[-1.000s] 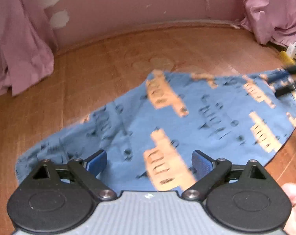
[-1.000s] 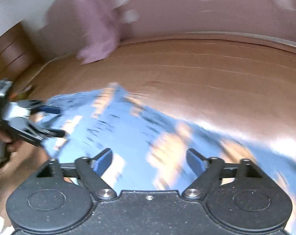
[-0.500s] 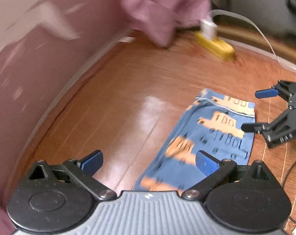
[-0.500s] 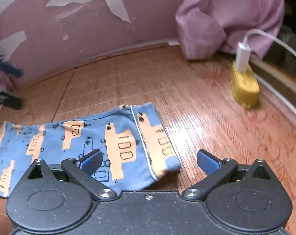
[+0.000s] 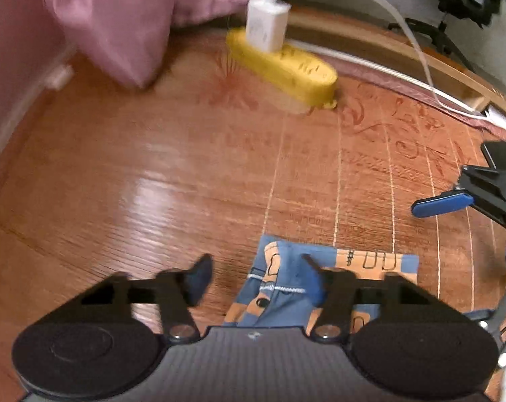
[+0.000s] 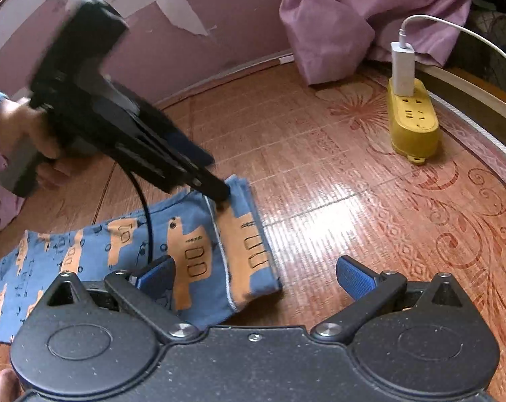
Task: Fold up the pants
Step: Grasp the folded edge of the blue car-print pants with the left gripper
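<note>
the blue pants (image 6: 192,251) lie flat on the wooden floor (image 6: 336,181) at lower left of the right wrist frame. the left gripper (image 6: 216,184) reaches from upper left, jaws released, one tip seemingly touching the waistband corner. the right gripper (image 6: 256,276) hovers at the near corner, jaws spread and empty.

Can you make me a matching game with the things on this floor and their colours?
Things:
1. pants
2. power strip
3. charger plug
4. curtain

Colours:
A. white
B. pink-purple
C. blue with orange shapes
D. yellow

Pairs: 1-C, 2-D, 3-A, 4-B
</note>
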Motion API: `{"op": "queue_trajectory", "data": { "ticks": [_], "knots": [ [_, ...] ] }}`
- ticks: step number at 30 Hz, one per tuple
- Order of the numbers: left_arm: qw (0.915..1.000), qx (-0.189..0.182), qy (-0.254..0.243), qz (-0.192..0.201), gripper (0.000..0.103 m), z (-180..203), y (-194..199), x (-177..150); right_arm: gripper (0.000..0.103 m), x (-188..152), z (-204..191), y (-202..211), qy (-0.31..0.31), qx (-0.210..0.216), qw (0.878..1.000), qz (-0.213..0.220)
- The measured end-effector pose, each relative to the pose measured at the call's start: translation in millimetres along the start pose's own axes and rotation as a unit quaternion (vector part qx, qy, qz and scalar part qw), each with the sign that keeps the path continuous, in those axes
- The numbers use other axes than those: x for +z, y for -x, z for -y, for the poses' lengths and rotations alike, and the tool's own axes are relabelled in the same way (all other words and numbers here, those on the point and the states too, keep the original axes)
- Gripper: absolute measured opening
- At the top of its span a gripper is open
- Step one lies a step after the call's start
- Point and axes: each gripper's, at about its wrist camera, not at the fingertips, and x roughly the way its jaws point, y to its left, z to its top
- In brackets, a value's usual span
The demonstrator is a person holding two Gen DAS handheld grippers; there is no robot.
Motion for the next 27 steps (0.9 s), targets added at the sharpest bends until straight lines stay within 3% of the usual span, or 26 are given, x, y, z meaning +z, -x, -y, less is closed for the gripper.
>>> {"op": "queue_trajectory", "data": {
  "ticks": [2,6,8,9,13,16,20,23,26,27],
  "knots": [
    [0.9994,-0.025,0.022,-0.005,0.055,-10,-8,3,0.102,0,4,1,-0.008,0.004,1.000,0.002],
    [0.9993,-0.036,0.013,-0.006,0.051,-13,-13,5,0.102,-1,5,0,-0.017,0.016,1.000,-0.006],
    [0.9988,-0.047,0.005,-0.009,0.028,-9,-13,5,0.102,-2,3,0,-0.014,0.021,1.000,-0.006],
    [0.9988,-0.047,0.002,-0.010,0.028,-6,-13,7,0.102,-1,2,0,-0.011,0.022,1.000,-0.006],
    [0.9995,-0.020,-0.023,0.004,0.019,6,-7,6,0.102,-1,2,1,-0.012,0.023,1.000,-0.006],
    [0.9972,0.028,-0.063,0.029,0.015,25,1,-1,0.102,-1,3,-1,-0.013,0.021,1.000,-0.007],
    [0.9825,0.100,-0.143,0.066,0.013,59,10,-17,0.102,-3,4,-6,-0.002,0.024,1.000,-0.018],
    [0.9643,0.140,-0.200,0.102,0.013,80,18,-32,0.099,-4,1,-9,0.030,0.032,0.999,-0.017],
    [0.9519,0.161,-0.224,0.133,0.012,91,27,-43,0.097,-1,0,-9,0.071,0.044,0.996,-0.006],
    [0.9437,0.173,-0.241,0.146,0.012,95,30,-49,0.096,0,0,-9,0.088,0.049,0.995,-0.002]
  ]
}}
